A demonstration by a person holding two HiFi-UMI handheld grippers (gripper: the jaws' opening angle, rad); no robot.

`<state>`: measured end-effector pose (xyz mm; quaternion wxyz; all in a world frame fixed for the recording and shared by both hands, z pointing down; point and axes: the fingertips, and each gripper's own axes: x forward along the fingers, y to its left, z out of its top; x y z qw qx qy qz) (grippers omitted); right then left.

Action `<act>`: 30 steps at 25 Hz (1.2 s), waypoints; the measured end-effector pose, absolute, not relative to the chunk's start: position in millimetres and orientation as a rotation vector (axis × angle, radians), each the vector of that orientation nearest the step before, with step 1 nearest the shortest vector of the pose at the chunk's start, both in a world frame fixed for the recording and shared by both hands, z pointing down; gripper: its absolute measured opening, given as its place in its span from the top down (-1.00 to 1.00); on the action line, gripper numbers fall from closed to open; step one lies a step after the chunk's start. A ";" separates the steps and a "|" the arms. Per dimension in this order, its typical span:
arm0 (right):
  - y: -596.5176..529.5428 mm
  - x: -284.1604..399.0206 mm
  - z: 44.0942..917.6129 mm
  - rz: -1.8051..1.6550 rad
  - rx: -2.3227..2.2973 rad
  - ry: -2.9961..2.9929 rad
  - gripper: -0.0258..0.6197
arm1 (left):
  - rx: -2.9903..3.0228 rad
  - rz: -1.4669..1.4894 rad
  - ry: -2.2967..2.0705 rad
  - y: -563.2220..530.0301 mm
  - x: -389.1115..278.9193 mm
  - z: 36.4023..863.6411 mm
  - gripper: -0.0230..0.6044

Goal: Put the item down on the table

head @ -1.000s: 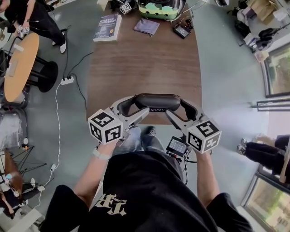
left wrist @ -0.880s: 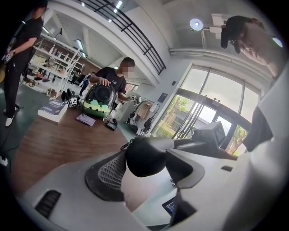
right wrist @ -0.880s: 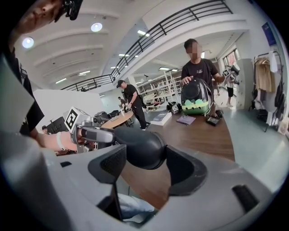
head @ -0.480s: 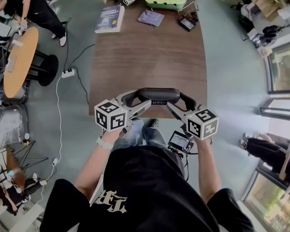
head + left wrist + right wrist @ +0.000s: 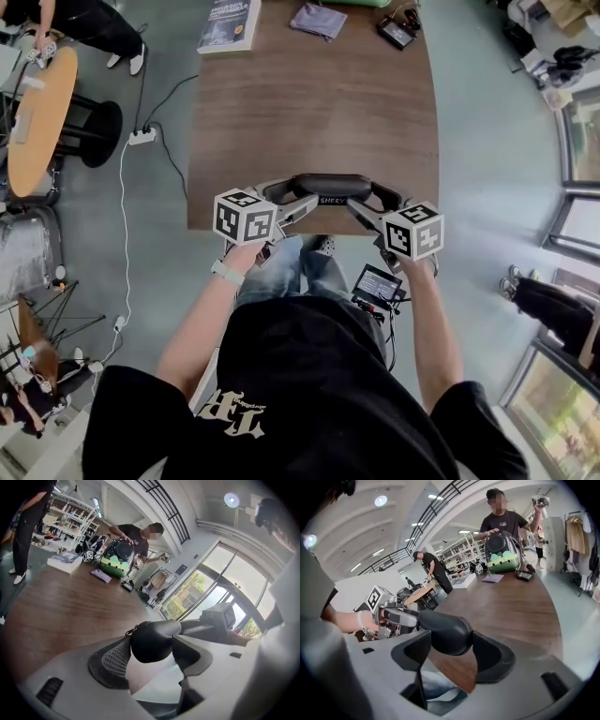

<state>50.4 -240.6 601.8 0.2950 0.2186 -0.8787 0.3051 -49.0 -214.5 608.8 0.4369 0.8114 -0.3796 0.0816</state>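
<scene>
A long black case (image 5: 330, 185) with rounded ends and white lettering hangs level over the near edge of the brown wooden table (image 5: 319, 103). My left gripper (image 5: 286, 199) is shut on its left end and my right gripper (image 5: 375, 202) is shut on its right end. In the left gripper view the case's end (image 5: 152, 640) sits pinched between the ribbed pads (image 5: 110, 660). The right gripper view shows the other end of the case (image 5: 443, 631) clamped in the same way. I cannot tell whether the case touches the tabletop.
At the table's far end lie a book (image 5: 230, 23), a purple cloth (image 5: 317, 19) and a black device (image 5: 397, 33). A green carrier (image 5: 502, 550) stands there with a person behind it. A round table (image 5: 37, 112) and a power strip (image 5: 142, 137) are at left.
Both grippers and the case look smaller and closer together, so they have sunk away from the head camera toward the table's near edge. Both grips are unchanged.
</scene>
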 end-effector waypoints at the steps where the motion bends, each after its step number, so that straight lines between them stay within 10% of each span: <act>1: -240.4 49.9 607.7 0.817 0.577 -2.328 0.09 | 2.006 0.210 -0.936 -214.0 -49.2 615.0 0.10; 30: -240.6 42.6 737.3 1.044 0.492 -2.079 0.09 | 1.779 0.399 -0.788 -215.7 -53.1 744.6 0.09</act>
